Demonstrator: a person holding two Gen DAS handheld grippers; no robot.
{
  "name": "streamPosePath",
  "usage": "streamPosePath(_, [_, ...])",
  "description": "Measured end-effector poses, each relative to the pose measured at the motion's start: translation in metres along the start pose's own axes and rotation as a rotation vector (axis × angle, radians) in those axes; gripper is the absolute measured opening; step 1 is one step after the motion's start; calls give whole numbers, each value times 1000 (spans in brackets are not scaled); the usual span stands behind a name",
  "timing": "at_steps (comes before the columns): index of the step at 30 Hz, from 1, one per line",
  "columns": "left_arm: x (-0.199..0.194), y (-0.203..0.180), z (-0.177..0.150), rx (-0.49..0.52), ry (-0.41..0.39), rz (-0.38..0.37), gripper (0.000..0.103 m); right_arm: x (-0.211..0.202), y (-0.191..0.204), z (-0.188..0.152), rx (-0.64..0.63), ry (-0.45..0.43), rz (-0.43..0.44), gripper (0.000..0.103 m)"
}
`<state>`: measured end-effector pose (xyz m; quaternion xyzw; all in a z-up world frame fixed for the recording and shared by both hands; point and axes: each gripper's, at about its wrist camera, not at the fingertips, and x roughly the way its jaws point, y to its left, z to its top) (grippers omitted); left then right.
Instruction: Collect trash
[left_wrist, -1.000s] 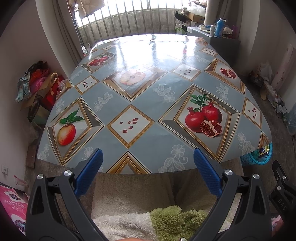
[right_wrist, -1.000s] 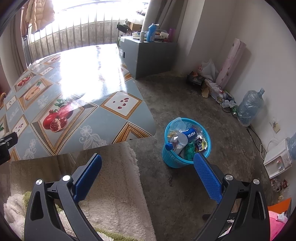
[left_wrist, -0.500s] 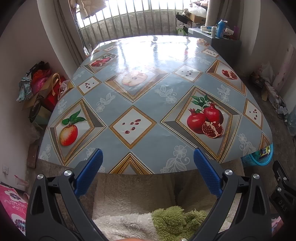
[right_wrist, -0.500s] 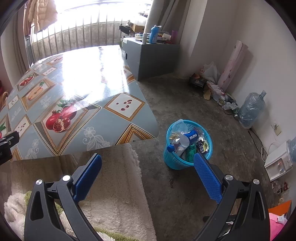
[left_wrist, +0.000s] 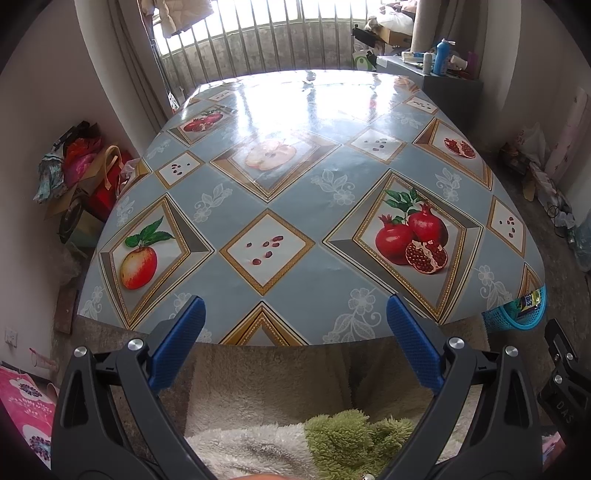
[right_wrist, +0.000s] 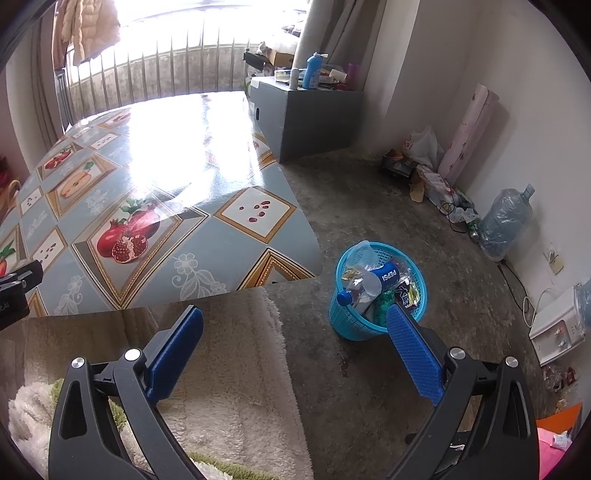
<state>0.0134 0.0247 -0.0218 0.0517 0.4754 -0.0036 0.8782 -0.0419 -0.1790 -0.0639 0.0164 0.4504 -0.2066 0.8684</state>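
Observation:
A blue plastic waste basket (right_wrist: 351, 326) stands on the concrete floor right of the table's near right corner. It holds a Pepsi bottle (right_wrist: 373, 282), a clear cup and several wrappers. Its rim shows at the right in the left wrist view (left_wrist: 506, 319). The table (left_wrist: 295, 206) has a glossy fruit-print cloth with nothing on it. My left gripper (left_wrist: 295, 317) is open and empty, above the table's near edge. My right gripper (right_wrist: 295, 328) is open and empty, over the floor just left of the basket.
A fluffy cream and green cloth (left_wrist: 295, 398) lies below both grippers. A grey cabinet (right_wrist: 314, 118) with bottles stands behind the table. A water jug (right_wrist: 502, 221), a roll and bags line the right wall. Bags (left_wrist: 81, 170) pile up at the left wall.
Both grippers have risen and drawn back a little, so the table and the basket sit slightly lower in the views. Both stay open and empty.

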Motion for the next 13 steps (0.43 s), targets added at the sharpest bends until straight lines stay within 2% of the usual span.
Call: streamPosePath(13, [0,2,-3,-8,6,0,94,0,0,0,1,1,0,97])
